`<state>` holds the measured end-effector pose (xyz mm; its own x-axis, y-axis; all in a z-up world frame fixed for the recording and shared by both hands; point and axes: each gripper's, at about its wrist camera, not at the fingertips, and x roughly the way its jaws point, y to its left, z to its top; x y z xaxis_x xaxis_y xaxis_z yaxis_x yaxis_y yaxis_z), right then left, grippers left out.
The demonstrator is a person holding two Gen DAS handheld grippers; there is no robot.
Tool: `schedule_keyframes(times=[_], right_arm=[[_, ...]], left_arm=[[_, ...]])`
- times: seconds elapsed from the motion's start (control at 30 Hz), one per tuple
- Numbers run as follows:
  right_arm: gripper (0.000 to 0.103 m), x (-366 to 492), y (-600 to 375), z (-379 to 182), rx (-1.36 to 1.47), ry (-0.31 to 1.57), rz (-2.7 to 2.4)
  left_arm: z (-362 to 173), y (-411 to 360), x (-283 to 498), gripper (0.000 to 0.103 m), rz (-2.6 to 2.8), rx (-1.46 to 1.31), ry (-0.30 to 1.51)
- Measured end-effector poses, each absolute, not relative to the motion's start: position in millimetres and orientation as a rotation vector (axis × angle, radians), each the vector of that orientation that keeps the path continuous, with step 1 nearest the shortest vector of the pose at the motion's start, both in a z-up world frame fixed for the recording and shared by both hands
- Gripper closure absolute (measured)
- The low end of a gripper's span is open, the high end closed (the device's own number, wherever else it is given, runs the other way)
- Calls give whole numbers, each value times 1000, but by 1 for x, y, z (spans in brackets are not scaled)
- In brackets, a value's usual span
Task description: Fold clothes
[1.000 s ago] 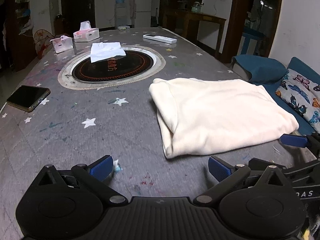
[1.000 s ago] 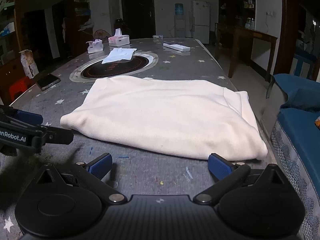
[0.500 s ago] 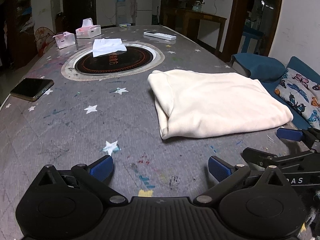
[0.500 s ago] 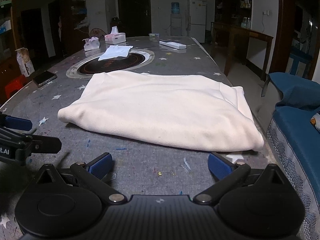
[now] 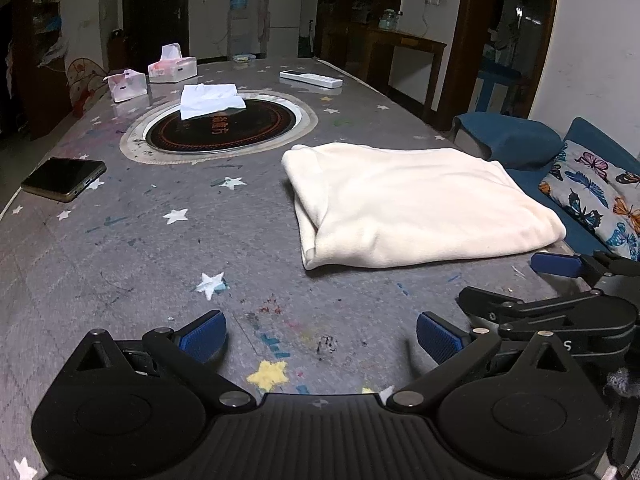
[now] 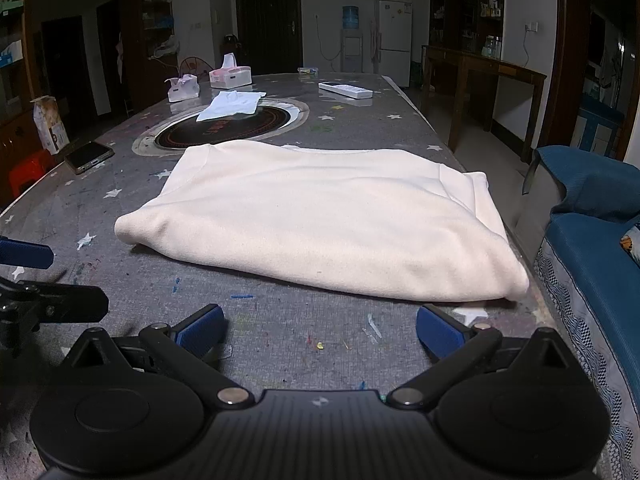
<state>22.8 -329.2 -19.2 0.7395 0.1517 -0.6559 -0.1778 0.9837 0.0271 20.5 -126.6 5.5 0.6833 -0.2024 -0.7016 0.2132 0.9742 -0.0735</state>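
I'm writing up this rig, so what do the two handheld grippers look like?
Both match: the left gripper and right gripper have matte black ribbed bodies, two round discs, silver pivot pins, angled black linkage arms and blue ridged finger pads. No cables or sleeves show.

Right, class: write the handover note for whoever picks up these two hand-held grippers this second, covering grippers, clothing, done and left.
Left hand-held gripper: open, empty, above bare table, short of the garment.
Right hand-held gripper: open, empty, just before the garment's near edge.
Cream garment: lies folded into a flat rectangle near the table's right edge, nothing touching it.
Done: the folds appear finished.
Left: possibly one more fold or neatening; no other clothes visible.
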Motion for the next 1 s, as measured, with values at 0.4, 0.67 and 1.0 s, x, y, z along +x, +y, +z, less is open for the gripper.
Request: schedule_keyframes(times=[0.4,0.67,1.0], right_arm=[[0,22,-329,-20,-40,714,180],[0,22,-329,-20,-40,714,180],[0,22,-329,-20,-40,713,180]], left_arm=[[6,-132,19,0,-250,9,784],[7,-133,19,0,-250,12,783],[8,-136,19,0,-254,17,785]])
